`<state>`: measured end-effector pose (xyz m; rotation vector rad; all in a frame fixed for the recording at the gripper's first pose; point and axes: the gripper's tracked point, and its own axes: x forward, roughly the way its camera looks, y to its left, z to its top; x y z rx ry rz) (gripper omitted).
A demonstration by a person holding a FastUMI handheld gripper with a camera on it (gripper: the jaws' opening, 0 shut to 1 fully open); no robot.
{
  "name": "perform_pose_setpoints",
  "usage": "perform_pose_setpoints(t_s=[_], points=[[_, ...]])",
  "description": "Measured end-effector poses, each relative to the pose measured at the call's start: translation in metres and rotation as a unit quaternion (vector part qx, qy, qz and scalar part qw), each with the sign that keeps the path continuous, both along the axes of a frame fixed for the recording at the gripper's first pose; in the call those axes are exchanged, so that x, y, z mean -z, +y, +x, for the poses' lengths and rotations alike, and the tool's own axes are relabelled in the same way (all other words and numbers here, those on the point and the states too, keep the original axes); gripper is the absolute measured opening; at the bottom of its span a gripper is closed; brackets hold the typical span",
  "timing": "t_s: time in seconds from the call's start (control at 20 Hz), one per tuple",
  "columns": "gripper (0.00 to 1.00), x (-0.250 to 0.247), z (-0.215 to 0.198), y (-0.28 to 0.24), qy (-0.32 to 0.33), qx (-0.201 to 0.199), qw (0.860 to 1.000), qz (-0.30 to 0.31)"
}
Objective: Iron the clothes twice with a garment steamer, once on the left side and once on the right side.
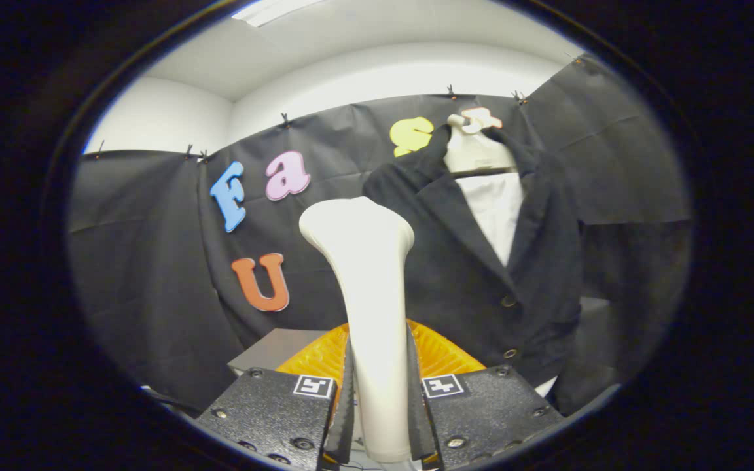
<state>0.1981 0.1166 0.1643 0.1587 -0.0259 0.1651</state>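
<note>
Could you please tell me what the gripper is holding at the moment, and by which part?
The gripper is shut on the cream plastic garment steamer, both fingers pressing its slim handle; its wide head points up.

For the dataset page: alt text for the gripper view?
The gripper is shut on a cream plastic garment steamer, its head raised just left of a black buttoned jacket hanging over a white shirt on a cream hanger.

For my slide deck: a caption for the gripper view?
Gripper shut on white steamer, raised before a black jacket on a mannequin.
</note>
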Motion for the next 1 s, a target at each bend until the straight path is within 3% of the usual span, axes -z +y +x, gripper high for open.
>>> perform_pose_setpoints(t_s=[0.35, 0.7, 1.0], points=[[0.36, -0.021, 0.043, -0.066, -0.021, 0.107, 0.993, -0.035], [0.36, 0.001, 0.092, -0.064, 0.002, 0.153, 0.985, -0.074], [0.36, 0.014, 0.101, -0.07, 0.001, 0.179, 0.979, -0.099]])
